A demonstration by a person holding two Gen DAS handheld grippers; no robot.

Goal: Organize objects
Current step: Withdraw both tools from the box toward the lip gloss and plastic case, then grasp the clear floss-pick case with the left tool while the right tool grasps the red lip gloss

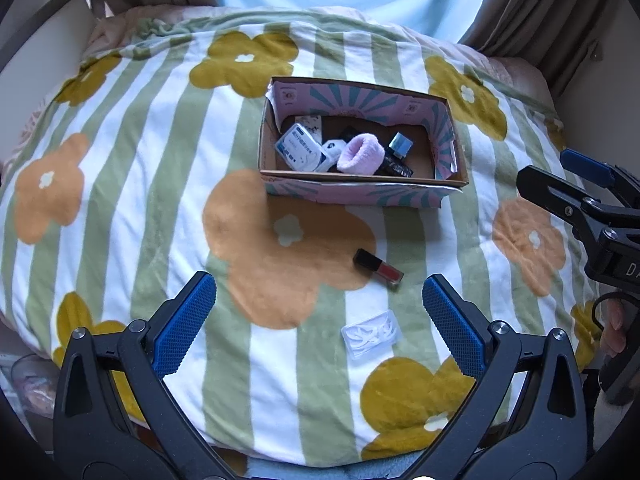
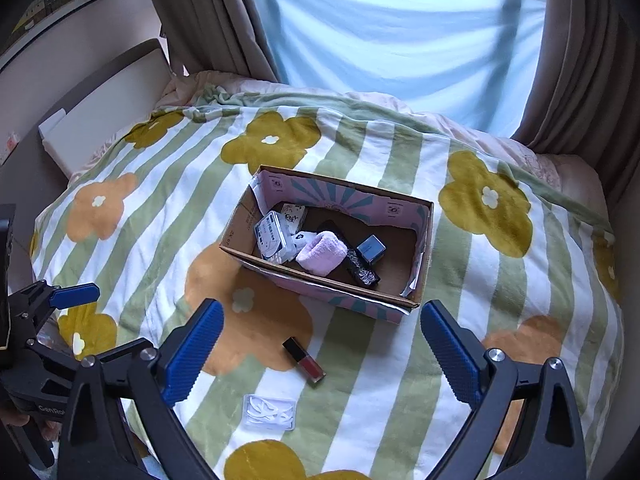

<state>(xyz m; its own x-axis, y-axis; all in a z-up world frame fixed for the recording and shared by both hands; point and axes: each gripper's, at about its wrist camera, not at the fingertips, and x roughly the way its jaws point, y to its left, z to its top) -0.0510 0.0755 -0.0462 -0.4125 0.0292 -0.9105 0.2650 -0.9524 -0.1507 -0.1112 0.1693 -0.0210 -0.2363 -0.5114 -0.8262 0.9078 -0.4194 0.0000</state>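
A small lip gloss tube [image 1: 378, 266], red with a black cap, lies on the flowered blanket [image 1: 160, 160] just in front of the cardboard box [image 1: 352, 194]. Both the left gripper [image 1: 319, 312] and right gripper [image 2: 322, 344] hover with fingers spread, empty.

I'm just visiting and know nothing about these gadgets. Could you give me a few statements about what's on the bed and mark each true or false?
1. The cardboard box already holds a pink fuzzy band. True.
2. The red lip gloss tube is inside the box. False: it lies on the blanket, outside the box.
3. The left gripper is clamped on the clear packet. False: it is open and holds nothing.
4. The right gripper is open. True.
5. The clear packet lies on the blanket. True.
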